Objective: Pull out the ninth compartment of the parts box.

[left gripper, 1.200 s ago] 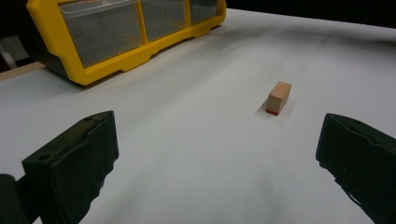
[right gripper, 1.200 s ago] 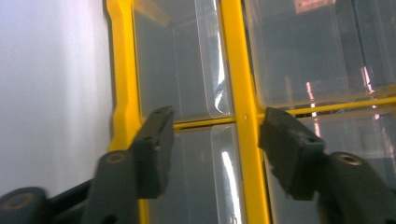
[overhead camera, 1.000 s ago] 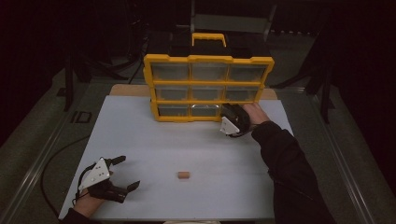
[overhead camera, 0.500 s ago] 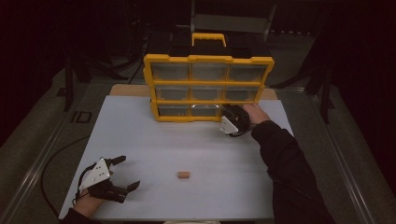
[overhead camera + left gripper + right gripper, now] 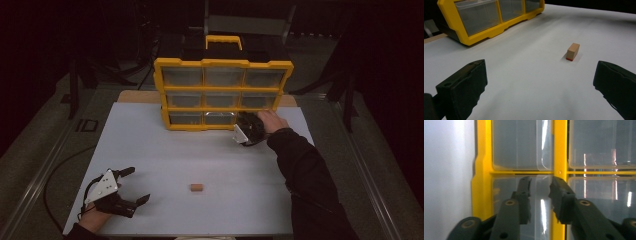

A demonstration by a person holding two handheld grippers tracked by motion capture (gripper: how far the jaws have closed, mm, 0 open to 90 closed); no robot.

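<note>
Right tool [image 5: 540,192] jaws just closing, clenched on clear plastic drawer handle [image 5: 540,202]; left tool [image 5: 541,87] released, small wooden block [image 5: 573,51] ahead.

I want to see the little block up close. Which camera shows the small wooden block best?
The left gripper view: the small tan wooden block with a red bottom edge lies near and sharp on the white table, ahead of the open tongs. In the high view it is a tiny tan speck.
</note>
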